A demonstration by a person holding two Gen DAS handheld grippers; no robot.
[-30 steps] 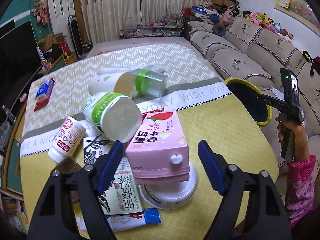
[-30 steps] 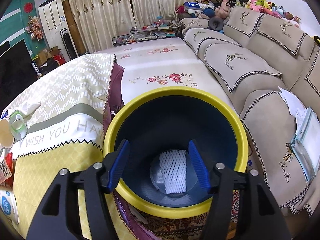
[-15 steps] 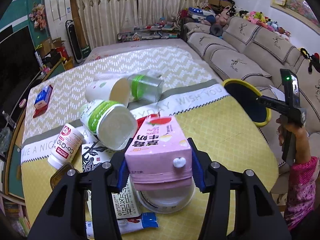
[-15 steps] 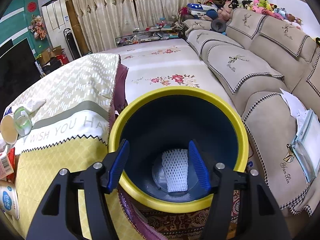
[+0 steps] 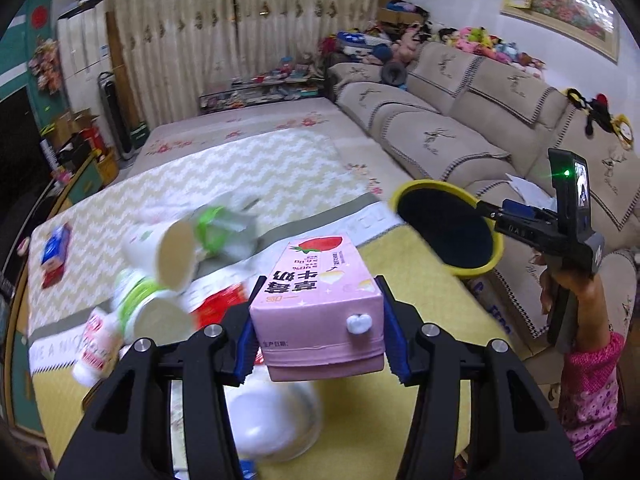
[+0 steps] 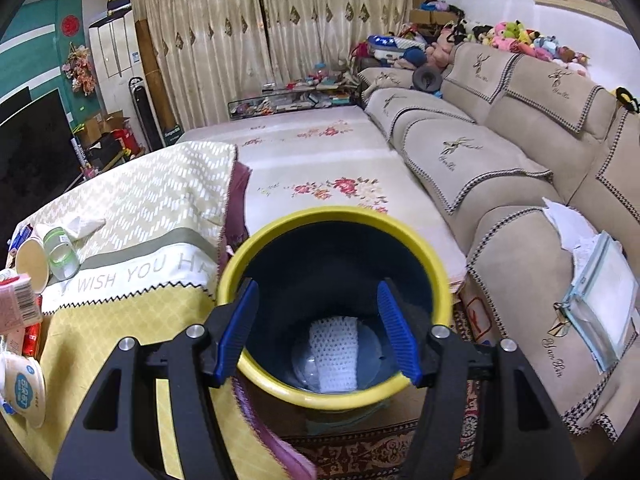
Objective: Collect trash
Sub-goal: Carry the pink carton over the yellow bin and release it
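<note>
My left gripper (image 5: 318,330) is shut on a pink strawberry milk carton (image 5: 318,304), lifted off the table, both blue pads pressed on its sides. The carton's edge also shows at the left of the right wrist view (image 6: 18,300). A yellow-rimmed dark bin (image 5: 446,230) stands past the table's right edge. My right gripper (image 6: 318,330) hangs open over the bin (image 6: 336,398), nothing between its fingers. White foam netting (image 6: 334,354) lies at the bin's bottom.
Left on the table lie a paper cup (image 5: 164,250), a clear green-banded cup (image 5: 224,228), a green-labelled tub (image 5: 150,306), a small white bottle (image 5: 94,346), a red packet (image 5: 218,306) and a white bowl (image 5: 272,420). A sofa (image 6: 520,168) runs along the right.
My left gripper closed on the pink carton and lifted it up off the bowl toward the bin. My right gripper rose slightly above the bin, still open.
</note>
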